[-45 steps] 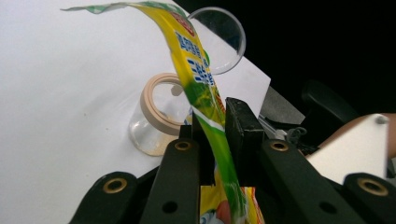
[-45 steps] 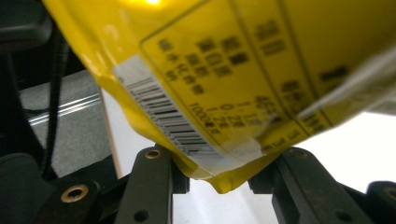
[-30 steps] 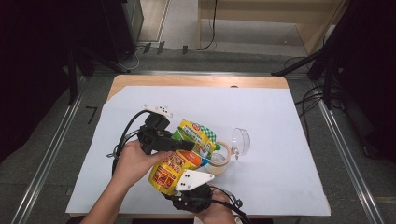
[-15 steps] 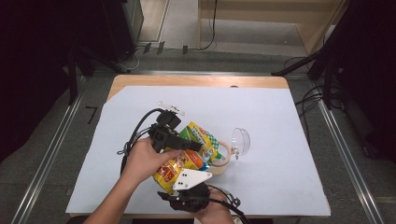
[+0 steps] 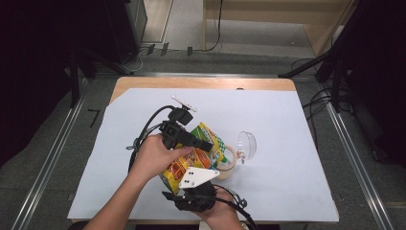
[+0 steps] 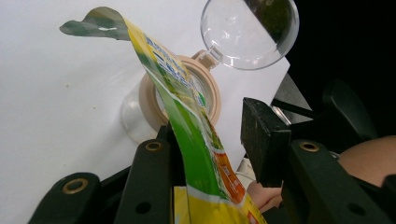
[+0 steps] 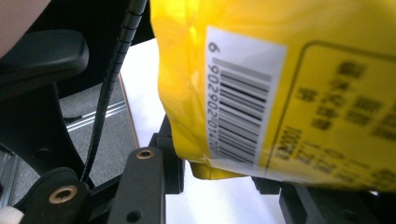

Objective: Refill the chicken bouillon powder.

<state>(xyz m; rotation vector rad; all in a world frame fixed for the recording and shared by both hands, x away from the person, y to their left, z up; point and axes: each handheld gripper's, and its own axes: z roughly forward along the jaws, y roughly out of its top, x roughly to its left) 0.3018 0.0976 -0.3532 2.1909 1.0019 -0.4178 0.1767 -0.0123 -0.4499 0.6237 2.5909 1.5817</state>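
A yellow-and-green snack bag (image 5: 191, 160) is held above the white table cover (image 5: 287, 120), near the table's near edge, between two hand-held grippers. The left gripper (image 5: 203, 144) reaches in from the left, and in the left gripper view its jaws stand spread, with the bag's green edge (image 6: 187, 121) lying against one jaw and a clear gap to the other. The right gripper (image 5: 194, 189) comes up from the near side beneath the bag; in the right gripper view the bag's barcoded yellow face (image 7: 280, 84) sits between the jaws, but whether they pinch it cannot be told. Just right of the bag stands a jar with a beige rim (image 5: 233, 160), its clear hinged lid (image 5: 247, 143) flipped open to the far right.
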